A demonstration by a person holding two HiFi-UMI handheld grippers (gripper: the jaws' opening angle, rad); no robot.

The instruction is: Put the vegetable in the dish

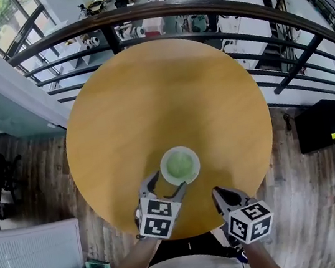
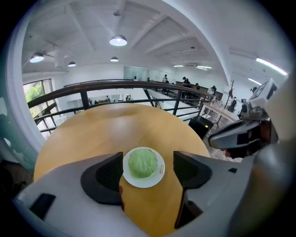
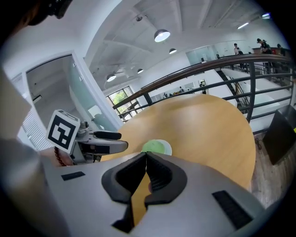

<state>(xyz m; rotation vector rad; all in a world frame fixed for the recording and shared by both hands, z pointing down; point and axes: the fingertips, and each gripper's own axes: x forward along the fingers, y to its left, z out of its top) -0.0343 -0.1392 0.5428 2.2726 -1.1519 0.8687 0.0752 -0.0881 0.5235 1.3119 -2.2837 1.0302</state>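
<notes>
A pale green cabbage (image 1: pixel 179 165) lies in a small white dish (image 1: pixel 193 171) on the round wooden table (image 1: pixel 162 99), near its front edge. My left gripper (image 1: pixel 167 186) hovers just before the dish, raised off it, jaws apart with nothing between them. In the left gripper view the cabbage (image 2: pixel 142 163) and dish (image 2: pixel 158 174) show beyond the gap, with the left gripper (image 2: pixel 144 172) clear of both. My right gripper (image 1: pixel 216 193) hangs at the table's front edge to the right, shut and empty. In the right gripper view the right gripper (image 3: pixel 146 155) has its tips touching and the cabbage (image 3: pixel 154 146) lies beyond.
A dark railing (image 1: pixel 155 13) curves round the table's far side, with a lower floor beyond it. A white slatted chair (image 1: pixel 31 265) stands at the lower left and a black box (image 1: pixel 322 124) on the wooden floor at the right.
</notes>
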